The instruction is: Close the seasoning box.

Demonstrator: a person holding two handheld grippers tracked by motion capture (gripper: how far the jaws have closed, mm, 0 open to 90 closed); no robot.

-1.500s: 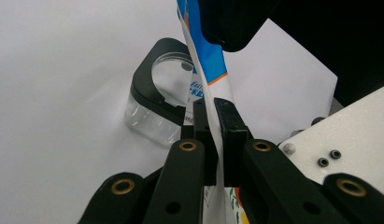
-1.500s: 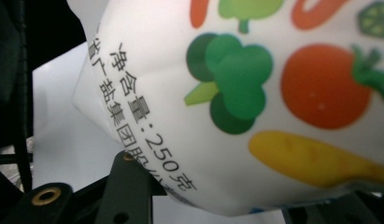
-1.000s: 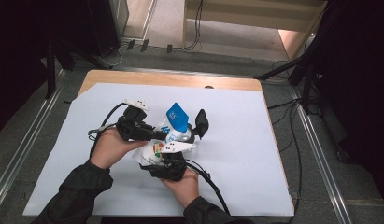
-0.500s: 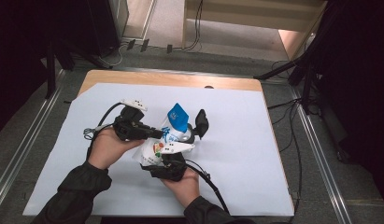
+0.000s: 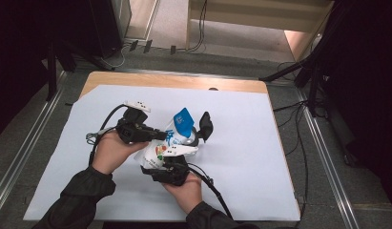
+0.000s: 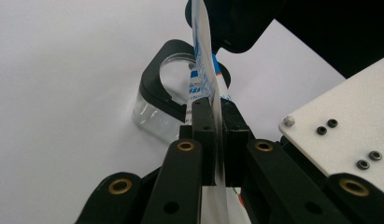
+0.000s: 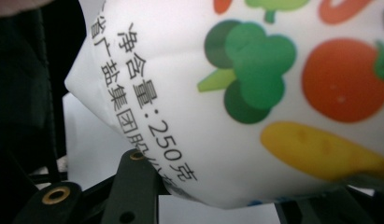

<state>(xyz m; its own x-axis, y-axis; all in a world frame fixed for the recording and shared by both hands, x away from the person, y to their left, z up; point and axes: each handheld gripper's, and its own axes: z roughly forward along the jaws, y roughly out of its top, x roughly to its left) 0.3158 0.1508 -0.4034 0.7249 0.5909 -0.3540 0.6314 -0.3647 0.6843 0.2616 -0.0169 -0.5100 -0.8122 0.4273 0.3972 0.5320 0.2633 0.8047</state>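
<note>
A white bag (image 5: 158, 152) with a blue top and printed vegetables is held up over the table between both grippers. My left gripper (image 5: 164, 136) comes in from the left, and its jaws are shut on the bag's thin upper edge (image 6: 216, 116), pads (image 6: 203, 135) pressed flat against the film. From below, my right gripper (image 5: 166, 162) grips the full lower part of the bag (image 7: 255, 107). Its jaws (image 7: 227, 198) have just closed a little further and are shut on the bag. Just beyond the bag stands a clear glass jar (image 6: 152, 114) with a black hinged lid (image 5: 205, 125).
A large white sheet (image 5: 260, 157) covers the wooden table (image 5: 184, 81). Cables trail from both grippers across the sheet. Metal rails run along both sides of the table, and black stands and floor cables lie beyond it.
</note>
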